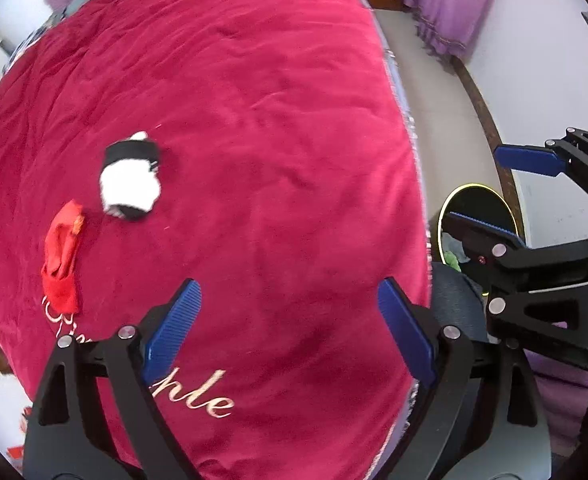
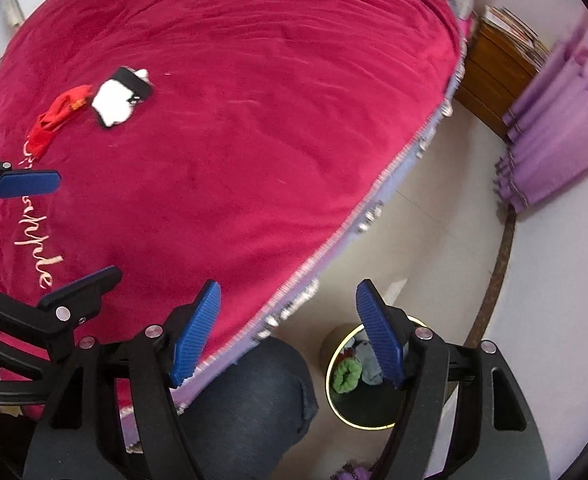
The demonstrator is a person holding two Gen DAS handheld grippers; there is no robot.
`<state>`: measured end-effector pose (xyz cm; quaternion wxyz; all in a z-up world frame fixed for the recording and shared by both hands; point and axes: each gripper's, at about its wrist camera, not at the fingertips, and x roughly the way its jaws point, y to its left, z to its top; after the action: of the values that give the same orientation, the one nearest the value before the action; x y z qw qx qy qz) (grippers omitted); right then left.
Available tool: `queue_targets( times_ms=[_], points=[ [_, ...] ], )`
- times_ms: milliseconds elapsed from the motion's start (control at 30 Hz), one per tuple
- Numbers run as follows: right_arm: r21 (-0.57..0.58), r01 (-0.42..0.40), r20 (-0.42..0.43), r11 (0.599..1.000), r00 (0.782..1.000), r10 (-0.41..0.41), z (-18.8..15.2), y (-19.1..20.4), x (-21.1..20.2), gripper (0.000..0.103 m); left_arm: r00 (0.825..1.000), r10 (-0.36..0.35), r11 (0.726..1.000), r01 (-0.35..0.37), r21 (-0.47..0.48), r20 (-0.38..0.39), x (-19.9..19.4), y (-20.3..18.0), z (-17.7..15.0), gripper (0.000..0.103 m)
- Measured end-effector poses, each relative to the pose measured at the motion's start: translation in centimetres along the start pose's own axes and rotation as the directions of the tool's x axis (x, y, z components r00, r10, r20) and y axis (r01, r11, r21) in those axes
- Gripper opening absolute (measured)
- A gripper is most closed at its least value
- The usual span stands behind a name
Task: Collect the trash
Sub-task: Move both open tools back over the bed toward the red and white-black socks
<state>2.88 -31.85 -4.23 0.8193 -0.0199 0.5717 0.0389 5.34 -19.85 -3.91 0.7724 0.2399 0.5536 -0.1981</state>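
Note:
A white-and-black crumpled sock point(image 1: 130, 176) point(image 2: 120, 98) lies on the red bedspread point(image 1: 274, 120) point(image 2: 234, 120), with a red cloth piece point(image 1: 62, 256) point(image 2: 56, 118) just beside it. My left gripper point(image 1: 290, 300) point(image 2: 54, 236) hovers open over the bedspread, short of both items, with nothing between its fingers. My right gripper point(image 2: 290, 296) point(image 1: 506, 196) is open and empty above the bed's edge and the floor. A black round bin point(image 2: 328, 384) point(image 1: 474, 187) with a glowing rim stands on the floor below it, holding a green item point(image 2: 346, 376) and greyish cloth.
A person's knee in jeans point(image 2: 250, 400) is between the bed edge and the bin. Purple curtains point(image 2: 554, 128) and a wooden cabinet point(image 2: 490, 76) stand along the far wall. Pale floor point(image 2: 414, 220) runs beside the bed.

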Motion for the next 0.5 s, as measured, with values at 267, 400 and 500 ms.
queue_targets(
  times_ms=[267,400,500],
  points=[
    [-0.103,-0.03,0.004,0.994,1.0,0.031,2.8,4.4,0.7,0.069,0.999,0.036,0.994,-0.037,-0.103,-0.013,0.0,5.0,-1.5,0.088],
    [-0.142,-0.042,0.006,0.989,0.999,0.044,3.9,6.1,0.8,0.07,0.999,0.05,0.987,-0.052,-0.152,-0.018,-0.3,7.2,-2.4,0.088],
    [-0.17,-0.043,0.006,0.985,0.999,0.045,4.8,7.3,1.1,0.071,0.998,0.055,0.982,-0.059,-0.18,-0.027,-0.1,8.6,-2.8,0.089]
  ],
)
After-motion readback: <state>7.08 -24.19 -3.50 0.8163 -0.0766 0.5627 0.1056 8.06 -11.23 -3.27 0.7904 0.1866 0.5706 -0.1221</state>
